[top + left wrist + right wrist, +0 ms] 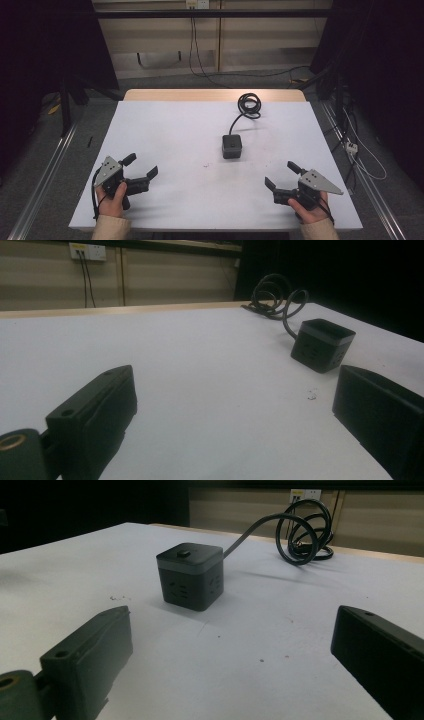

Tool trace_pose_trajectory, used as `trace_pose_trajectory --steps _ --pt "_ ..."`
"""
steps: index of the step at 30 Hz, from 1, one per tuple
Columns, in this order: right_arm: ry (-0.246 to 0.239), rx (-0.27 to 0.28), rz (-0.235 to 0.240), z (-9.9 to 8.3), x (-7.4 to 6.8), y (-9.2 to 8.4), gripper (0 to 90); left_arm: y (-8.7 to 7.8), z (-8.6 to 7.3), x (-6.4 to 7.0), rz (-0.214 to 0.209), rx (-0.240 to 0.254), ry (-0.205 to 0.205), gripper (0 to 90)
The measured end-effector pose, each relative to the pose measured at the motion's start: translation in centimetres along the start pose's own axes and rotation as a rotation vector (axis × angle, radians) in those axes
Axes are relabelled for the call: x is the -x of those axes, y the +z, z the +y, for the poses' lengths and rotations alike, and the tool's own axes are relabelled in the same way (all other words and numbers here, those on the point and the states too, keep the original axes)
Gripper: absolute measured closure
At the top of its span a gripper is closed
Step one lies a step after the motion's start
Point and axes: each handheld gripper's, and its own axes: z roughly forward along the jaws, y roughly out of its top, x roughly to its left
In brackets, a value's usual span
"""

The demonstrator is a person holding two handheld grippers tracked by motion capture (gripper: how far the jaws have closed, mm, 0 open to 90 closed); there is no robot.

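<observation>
Under both my grippers lies the big white table (175, 130), and it is the biggest thing I can see. My left gripper (141, 167) sits low over the near left part of it, held in my left hand (114, 197), and its two black jaws are spread wide with nothing between them. My right gripper (281, 175) sits low over the near right part, held in my right hand (311, 209), and its jaws are spread wide too, with only bare table between them. Ahead of my right gripper, and a bit off to its left side, stands the little black cube (190, 575) with plug holes on its sides and a small button on top. From my left gripper the cube (322, 344) is ahead and off to the right, well apart from the jaws. Behind the cube, farther from both grippers, its black cord (248, 105) runs back and curls into loops near the far edge of the table.
</observation>
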Motion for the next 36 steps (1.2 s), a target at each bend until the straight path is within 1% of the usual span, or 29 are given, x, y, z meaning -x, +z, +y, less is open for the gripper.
trace_pose_trajectory --steps 10,13,18,20,22,24,26,28,30,36 --pt "-0.013 -0.011 -0.012 0.2 0.1 0.3 3.6 0.2 0.1 0.1 -0.004 0.001 0.010 3.7" --pt "-0.013 -0.008 -0.019 0.5 0.2 0.6 3.8 0.2 0.2 0.2 -0.004 0.002 0.011 3.7" --pt "-0.010 -0.008 -0.016 0.6 0.1 1.1 3.9 0.2 0.2 0.1 -0.004 0.004 0.013 3.7" --pt "-0.017 -0.009 -0.017 0.8 0.1 1.4 3.9 0.2 0.2 0.1 -0.005 0.003 0.011 3.7" --pt "-0.019 -0.013 -0.011 1.0 0.0 1.9 4.2 0.2 0.2 0.1 -0.005 0.008 0.005 3.7" --pt "-0.022 -0.013 -0.009 1.1 0.0 2.0 4.6 0.3 0.2 0.2 -0.005 0.010 0.006 3.7" --pt "-0.022 -0.020 0.004 1.5 -0.1 2.5 4.7 0.3 0.2 0.2 -0.008 0.011 0.007 3.7" --pt "-0.029 -0.024 0.009 1.7 -0.1 2.7 5.3 0.2 0.2 0.2 -0.010 0.006 0.015 3.8" --pt "-0.039 -0.025 0.011 1.9 -0.2 2.9 6.1 0.2 0.2 0.2 -0.010 0.006 0.014 3.7" --pt "-0.026 -0.024 0.021 2.3 -0.3 3.7 6.7 0.3 0.2 0.3 -0.012 0.009 0.012 3.7"
